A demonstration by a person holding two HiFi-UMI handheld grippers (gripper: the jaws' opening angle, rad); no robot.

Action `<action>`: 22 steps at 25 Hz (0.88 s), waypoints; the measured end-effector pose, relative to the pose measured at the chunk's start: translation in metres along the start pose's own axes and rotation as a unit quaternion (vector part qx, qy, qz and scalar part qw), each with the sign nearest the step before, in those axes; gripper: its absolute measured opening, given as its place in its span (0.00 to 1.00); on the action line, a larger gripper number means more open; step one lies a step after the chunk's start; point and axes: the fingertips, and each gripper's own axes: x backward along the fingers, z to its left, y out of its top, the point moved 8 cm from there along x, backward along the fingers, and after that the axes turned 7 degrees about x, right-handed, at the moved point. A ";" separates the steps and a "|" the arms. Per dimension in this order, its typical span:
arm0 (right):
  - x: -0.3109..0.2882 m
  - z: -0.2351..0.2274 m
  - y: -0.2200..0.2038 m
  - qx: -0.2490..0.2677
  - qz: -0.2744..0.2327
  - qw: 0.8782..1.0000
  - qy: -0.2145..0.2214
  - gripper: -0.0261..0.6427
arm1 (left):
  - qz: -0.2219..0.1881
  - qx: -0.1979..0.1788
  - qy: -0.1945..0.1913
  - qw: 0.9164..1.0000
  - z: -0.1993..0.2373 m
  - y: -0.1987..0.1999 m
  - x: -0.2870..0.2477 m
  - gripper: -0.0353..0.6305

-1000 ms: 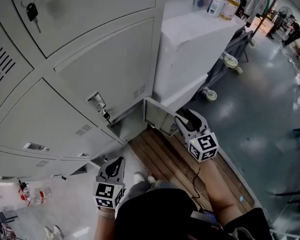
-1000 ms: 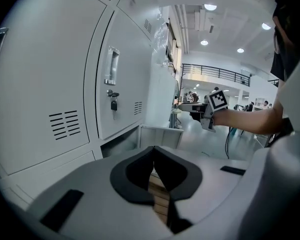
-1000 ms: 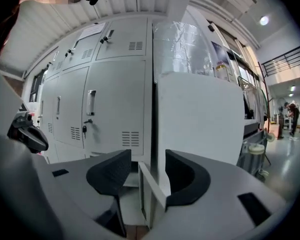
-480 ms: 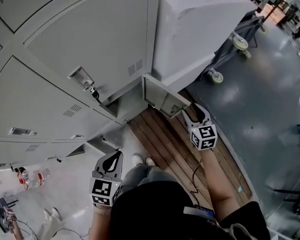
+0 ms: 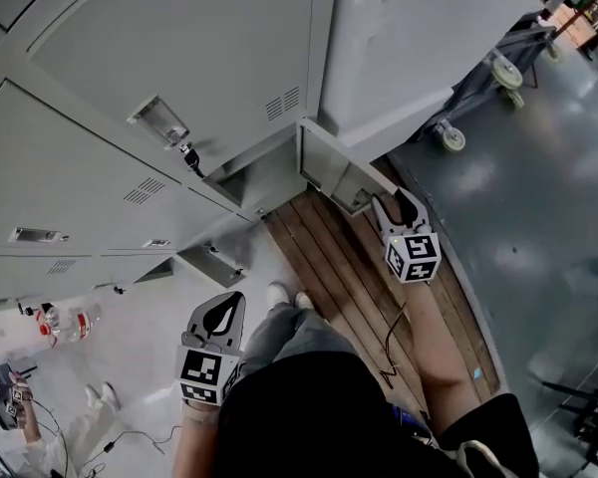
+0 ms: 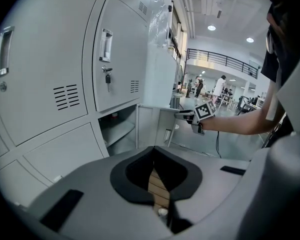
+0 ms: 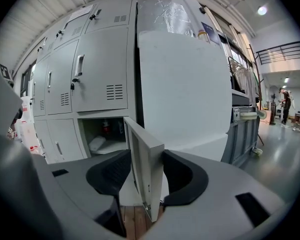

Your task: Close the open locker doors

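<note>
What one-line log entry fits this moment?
phase: grasp | right gripper: shut on locker door edge | left gripper: shut, empty | locker door: open

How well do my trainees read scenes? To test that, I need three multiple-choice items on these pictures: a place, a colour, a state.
1. The edge of the open locker door stands: A between the jaws of the right gripper; B against its frame; C flat on the floor.
2. The floor planks below it are: A green; B brown; C red.
3. The jaws of the left gripper are: A wide apart; B clamped on the door; C together, empty.
1 A, the right gripper view shows the door between the jaws; 2 B, brown wood in the head view; 3 C, its tips meet, nothing between.
</note>
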 end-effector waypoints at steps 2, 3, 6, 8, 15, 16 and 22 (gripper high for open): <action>0.002 0.003 -0.001 -0.006 -0.005 1.000 0.004 0.37 | 0.000 0.004 0.010 1.000 -0.002 0.000 0.003 0.08; 0.003 0.004 -0.002 -0.009 -0.008 1.000 0.006 0.36 | 0.000 0.006 0.016 1.000 -0.003 0.001 0.005 0.08; 0.009 0.010 -0.006 -0.012 -0.013 1.000 0.016 0.32 | -0.001 0.015 0.026 1.000 -0.006 -0.009 0.010 0.08; 0.011 0.014 -0.008 -0.016 -0.014 1.000 0.022 0.30 | 0.000 0.020 0.032 0.999 -0.008 -0.015 0.013 0.08; 0.014 0.045 -0.009 -0.014 -0.013 0.999 0.048 0.24 | -0.001 0.030 0.052 0.998 0.001 -0.024 0.026 0.08; 0.013 0.051 -0.008 -0.012 -0.013 0.999 0.052 0.23 | 0.000 0.031 0.054 0.998 0.004 -0.025 0.029 0.08; 0.013 0.085 -0.005 -0.018 -0.009 0.998 0.060 0.23 | 0.004 0.035 0.056 0.998 0.016 -0.034 0.041 0.08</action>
